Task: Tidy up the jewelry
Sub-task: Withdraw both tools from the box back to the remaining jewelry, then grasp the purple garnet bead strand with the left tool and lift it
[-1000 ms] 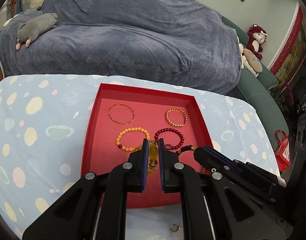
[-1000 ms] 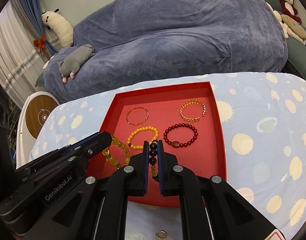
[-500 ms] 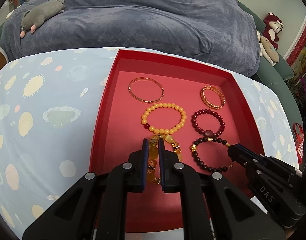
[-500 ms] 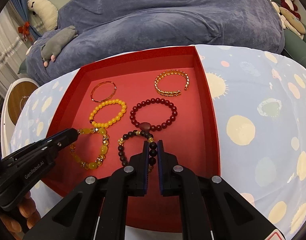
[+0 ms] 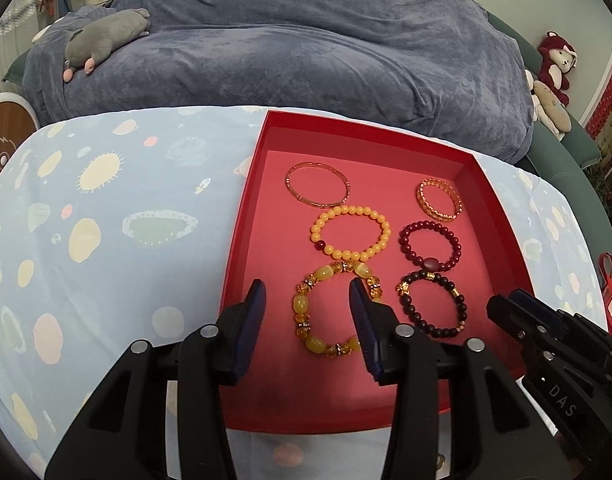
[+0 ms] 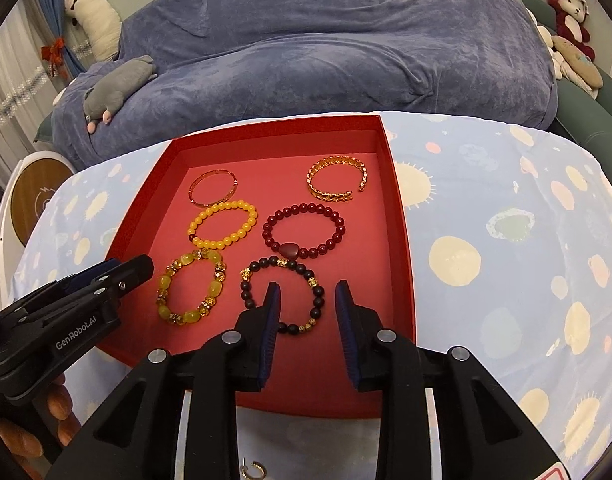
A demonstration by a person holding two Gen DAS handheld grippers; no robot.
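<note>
Left claw: matte black plastic body with triangular cut-outs in both arms, round silver screw heads at the joints, and dark blue ribbed pads lining the inner faces of the fingers. Its side, seen from the right wrist view, carries white "GenRobot.AI" lettering. Right claw: same black build, silver screws and blue pads; its side shows white "DAS" lettering. Bare skin-toned fingers of the person's left hand visible beneath the left unit.
</note>
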